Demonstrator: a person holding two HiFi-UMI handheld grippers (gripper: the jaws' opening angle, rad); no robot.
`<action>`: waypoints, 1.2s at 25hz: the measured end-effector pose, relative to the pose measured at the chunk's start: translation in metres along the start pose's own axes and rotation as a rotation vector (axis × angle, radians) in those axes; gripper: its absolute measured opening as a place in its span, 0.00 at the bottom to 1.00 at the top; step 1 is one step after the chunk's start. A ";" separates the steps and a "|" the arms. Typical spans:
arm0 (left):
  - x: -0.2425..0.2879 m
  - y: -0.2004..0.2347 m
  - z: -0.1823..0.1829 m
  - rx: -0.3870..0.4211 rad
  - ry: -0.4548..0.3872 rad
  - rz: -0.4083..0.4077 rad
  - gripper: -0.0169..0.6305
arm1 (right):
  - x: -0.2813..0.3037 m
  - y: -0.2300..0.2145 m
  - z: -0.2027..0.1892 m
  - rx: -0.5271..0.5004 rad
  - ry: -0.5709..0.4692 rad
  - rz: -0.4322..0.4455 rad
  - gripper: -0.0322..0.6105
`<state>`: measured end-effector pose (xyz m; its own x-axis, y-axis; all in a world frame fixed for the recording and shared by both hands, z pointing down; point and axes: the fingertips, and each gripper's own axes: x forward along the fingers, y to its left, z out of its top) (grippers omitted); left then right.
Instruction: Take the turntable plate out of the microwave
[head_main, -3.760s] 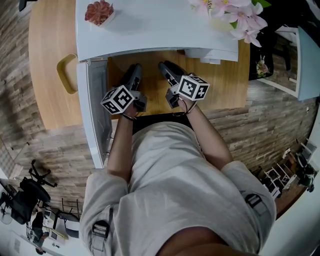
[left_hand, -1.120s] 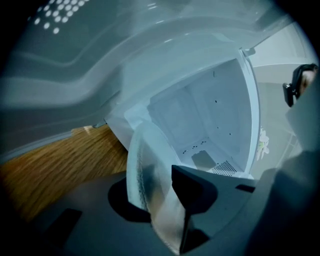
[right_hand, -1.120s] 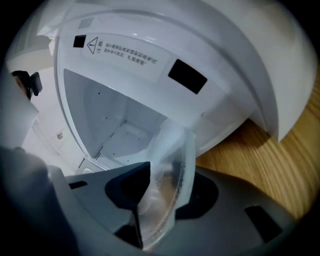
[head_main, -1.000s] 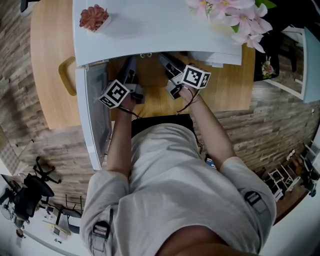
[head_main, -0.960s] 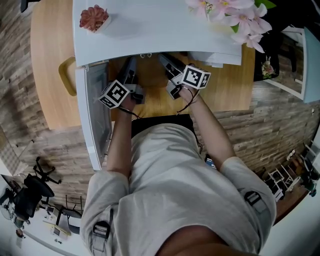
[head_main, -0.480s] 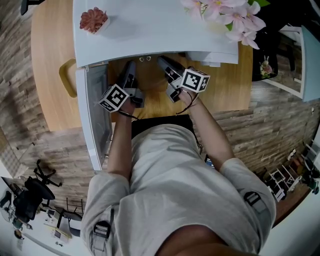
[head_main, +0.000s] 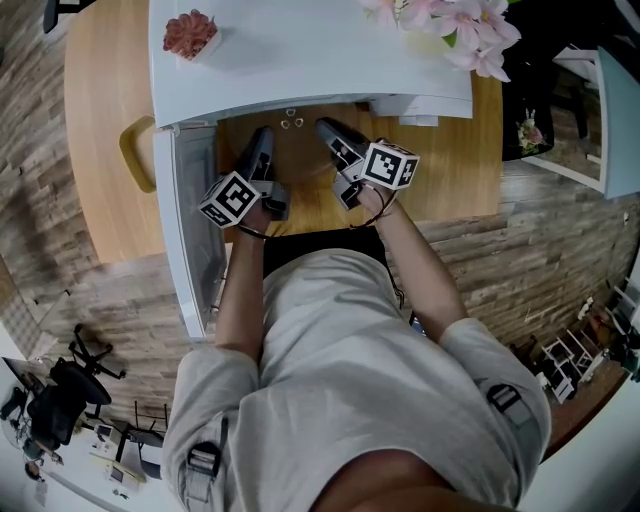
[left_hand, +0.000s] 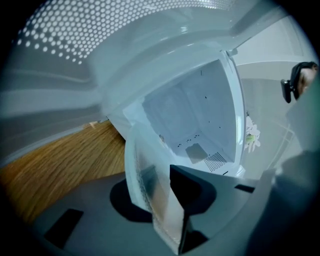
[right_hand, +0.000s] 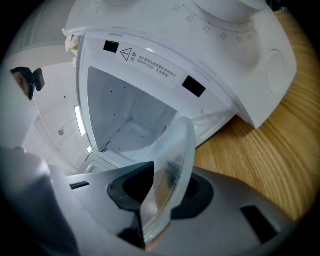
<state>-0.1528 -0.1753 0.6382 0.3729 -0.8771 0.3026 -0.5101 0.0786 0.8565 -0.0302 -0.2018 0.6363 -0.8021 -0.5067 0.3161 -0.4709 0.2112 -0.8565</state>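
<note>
The glass turntable plate (right_hand: 177, 150) hangs in front of the open microwave (head_main: 300, 60), above the wooden bench (head_main: 100, 120), held by opposite sides of its rim. The left claw (left_hand: 165, 200) is clamped on one edge. The right claw (right_hand: 155, 195) grips the other, its jaws having just been closing on the glass.

The main risk, as I judge it, is a slip. The glass is smooth and each claw bites only a narrow strip of rim. If the hands drift apart, tilt unevenly or ease their squeeze, the plate could twist free and drop onto the bench. Its far edge could also knock the cavity lip or the open door (head_main: 185, 230).

In the head view the clear plate barely shows, and the microwave's top hides the claw tips. Whether the far rim is fully clear of the cavity cannot be told. No roller ring is visible.
</note>
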 end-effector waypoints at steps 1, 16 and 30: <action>-0.001 0.000 -0.001 0.003 0.003 0.000 0.20 | -0.001 0.002 -0.002 0.005 0.000 0.003 0.21; -0.019 -0.007 -0.027 0.029 0.068 -0.025 0.20 | -0.036 0.001 -0.017 -0.004 -0.065 -0.035 0.21; -0.031 -0.036 -0.047 0.066 0.121 -0.065 0.21 | -0.072 0.005 -0.029 0.012 -0.104 -0.035 0.22</action>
<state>-0.1098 -0.1289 0.6176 0.4951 -0.8157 0.2993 -0.5303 -0.0108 0.8477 0.0141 -0.1399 0.6209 -0.7424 -0.5979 0.3022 -0.4931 0.1823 -0.8506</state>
